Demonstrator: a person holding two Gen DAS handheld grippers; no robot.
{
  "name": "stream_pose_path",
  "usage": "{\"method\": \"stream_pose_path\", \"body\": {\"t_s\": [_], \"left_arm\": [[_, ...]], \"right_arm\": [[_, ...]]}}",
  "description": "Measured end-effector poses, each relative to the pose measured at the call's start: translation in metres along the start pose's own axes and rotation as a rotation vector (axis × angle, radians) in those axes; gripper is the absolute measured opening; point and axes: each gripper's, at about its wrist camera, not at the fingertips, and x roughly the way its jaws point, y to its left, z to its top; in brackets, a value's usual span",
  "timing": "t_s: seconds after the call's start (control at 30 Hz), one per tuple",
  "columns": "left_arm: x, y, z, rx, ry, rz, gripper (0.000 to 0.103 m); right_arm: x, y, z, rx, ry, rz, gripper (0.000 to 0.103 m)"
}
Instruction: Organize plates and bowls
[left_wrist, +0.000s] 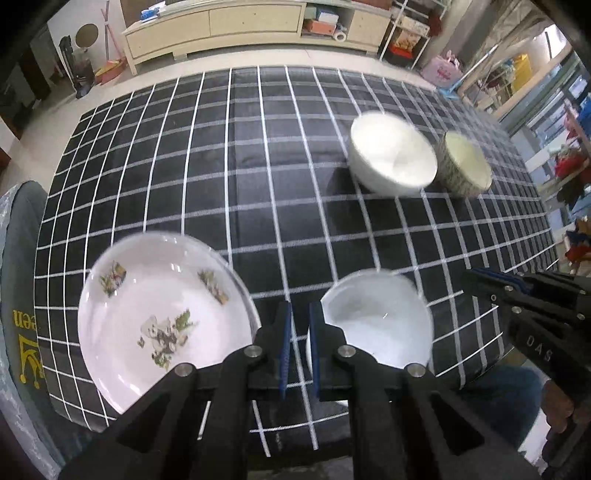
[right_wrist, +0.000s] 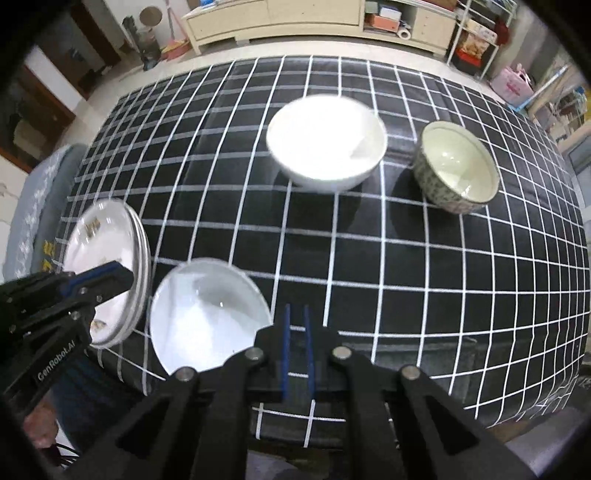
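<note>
Left wrist view | left tongs (left_wrist: 298, 325) pressed together, empty, tilted steeply down above table (left_wrist: 258, 184) near edge | right tongs (right_wrist: 296, 326) likewise, beside small white bowl (right_wrist: 207, 317)

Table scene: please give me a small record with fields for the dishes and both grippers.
surface: table with black checked cloth
near left: flowered plate, possibly stacked on another
near middle: white bowl, empty
far: large white bowl beside patterned bowl, both upright
left gripper: shut, holding nothing
right gripper: shut, holding nothing
</note>
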Motion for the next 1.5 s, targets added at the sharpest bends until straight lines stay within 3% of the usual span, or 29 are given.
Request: {"method": "stream_pose_path", "body": {"t_s": [0.1, 0.3, 0.63, 0.8, 1.0, 1.43, 1.47, 1.5], "left_arm": [[-0.011, -0.001, 0.016, -0.012, -0.02, -0.03, 0.015], [-0.02, -0.013, 0.053, 0.006, -0.038, -0.048, 0.016], [0.01, -0.046, 0.112, 0.095, -0.017, -0.021, 0.016], [0.034, -0.054, 0.134, 0.131, 0.005, -0.008, 0.016], [0.067, -0.051, 0.151, 0.11, 0.052, -0.042, 0.016], [0.122, -0.054, 0.161, 0.136, 0.093, -0.01, 0.012], [0.122, -0.056, 0.161, 0.137, 0.091, -0.01, 0.01], [0.122, -0.058, 0.16, 0.14, 0.089, -0.006, 0.009]], "right_arm": [[-0.012, -0.012, 0.017, 0.055, -0.014, 0.031, 0.011], [-0.024, -0.03, 0.051, 0.078, -0.044, 0.007, 0.013], [-0.002, -0.058, 0.099, 0.056, -0.025, -0.06, 0.028], [0.015, -0.073, 0.114, 0.083, -0.013, -0.05, 0.029], [0.037, -0.084, 0.131, 0.075, 0.003, -0.047, 0.029], [0.077, -0.091, 0.136, 0.056, 0.038, -0.074, 0.029], [0.077, -0.09, 0.134, 0.051, 0.025, -0.073, 0.028], [0.078, -0.091, 0.133, 0.045, 0.026, -0.082, 0.02]]}}
